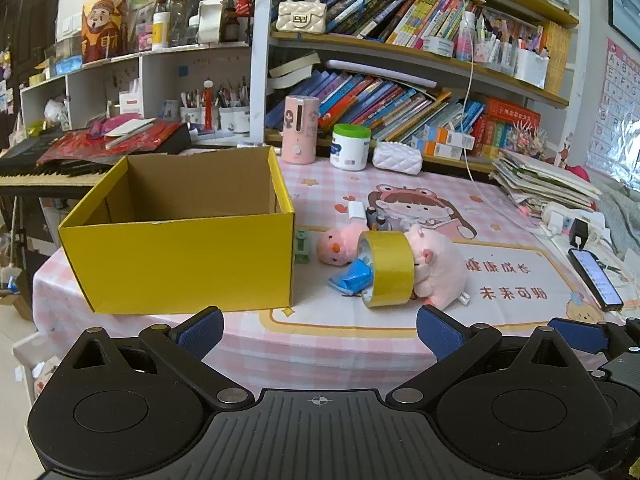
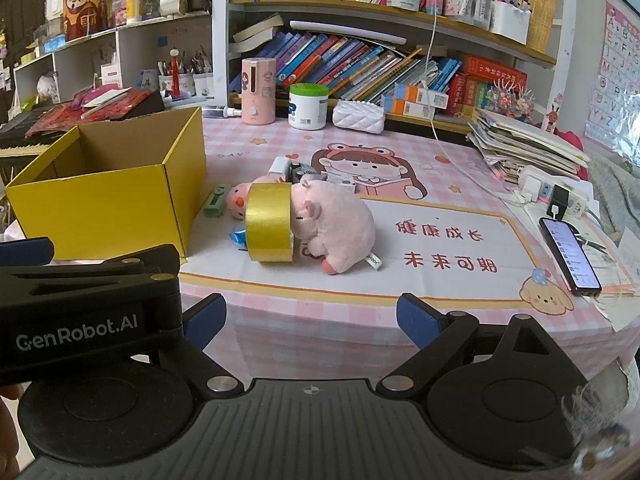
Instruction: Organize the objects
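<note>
An open, empty yellow cardboard box (image 1: 180, 264) (image 2: 104, 208) stands on the left of the table. Right of it lies a heap: a gold tape roll (image 1: 390, 268) (image 2: 269, 222) on edge, a pink plush pig (image 1: 438, 266) (image 2: 336, 224), a small pink plush duck (image 1: 334, 246) (image 2: 238, 198), a blue packet (image 1: 352, 278), a green item (image 1: 302, 246) (image 2: 216, 200) and small things behind. My left gripper (image 1: 320, 334) and right gripper (image 2: 310, 318) are both open and empty at the table's near edge, short of the heap.
A phone (image 1: 596, 278) (image 2: 570, 256) lies at the right, with a power strip (image 2: 554, 196) and a paper stack (image 2: 524, 148) behind it. A pink canister (image 2: 258, 90), a white jar (image 2: 308, 106) and a white pouch (image 2: 358, 118) stand before the bookshelf. A keyboard (image 1: 48, 164) sits left.
</note>
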`<state>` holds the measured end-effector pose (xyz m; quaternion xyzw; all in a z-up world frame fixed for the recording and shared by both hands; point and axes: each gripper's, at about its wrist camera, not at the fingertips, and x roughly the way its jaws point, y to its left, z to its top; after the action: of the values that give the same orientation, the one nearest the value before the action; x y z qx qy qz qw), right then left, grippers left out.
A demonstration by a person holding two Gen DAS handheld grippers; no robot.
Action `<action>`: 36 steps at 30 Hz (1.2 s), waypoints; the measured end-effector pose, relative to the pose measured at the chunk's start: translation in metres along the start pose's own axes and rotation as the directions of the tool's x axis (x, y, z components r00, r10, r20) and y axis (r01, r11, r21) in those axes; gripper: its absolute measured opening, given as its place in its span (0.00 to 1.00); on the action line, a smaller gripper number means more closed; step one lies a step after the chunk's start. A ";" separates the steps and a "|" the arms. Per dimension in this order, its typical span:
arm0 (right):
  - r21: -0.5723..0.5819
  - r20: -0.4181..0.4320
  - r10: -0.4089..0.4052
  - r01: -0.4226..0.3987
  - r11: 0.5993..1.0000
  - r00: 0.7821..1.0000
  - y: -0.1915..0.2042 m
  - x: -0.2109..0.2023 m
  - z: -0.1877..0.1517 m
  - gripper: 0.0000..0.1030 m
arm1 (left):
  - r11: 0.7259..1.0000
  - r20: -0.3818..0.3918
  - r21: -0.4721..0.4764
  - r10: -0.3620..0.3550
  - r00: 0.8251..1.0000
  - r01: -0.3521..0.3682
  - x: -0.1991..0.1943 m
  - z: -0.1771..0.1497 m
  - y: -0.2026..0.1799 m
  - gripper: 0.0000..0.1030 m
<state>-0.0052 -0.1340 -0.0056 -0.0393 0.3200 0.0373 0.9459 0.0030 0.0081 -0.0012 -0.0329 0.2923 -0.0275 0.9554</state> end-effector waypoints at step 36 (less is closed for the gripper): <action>-0.026 -0.012 0.048 -0.048 0.998 0.999 -0.007 0.019 0.010 0.84 | 1.000 -0.014 -0.020 0.015 1.000 -0.015 0.011 0.005 -0.004 0.99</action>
<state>0.0163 -0.1395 -0.0088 -0.0444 0.3255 0.0641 0.9423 0.0148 0.0038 -0.0034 -0.0403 0.2993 -0.0174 0.9531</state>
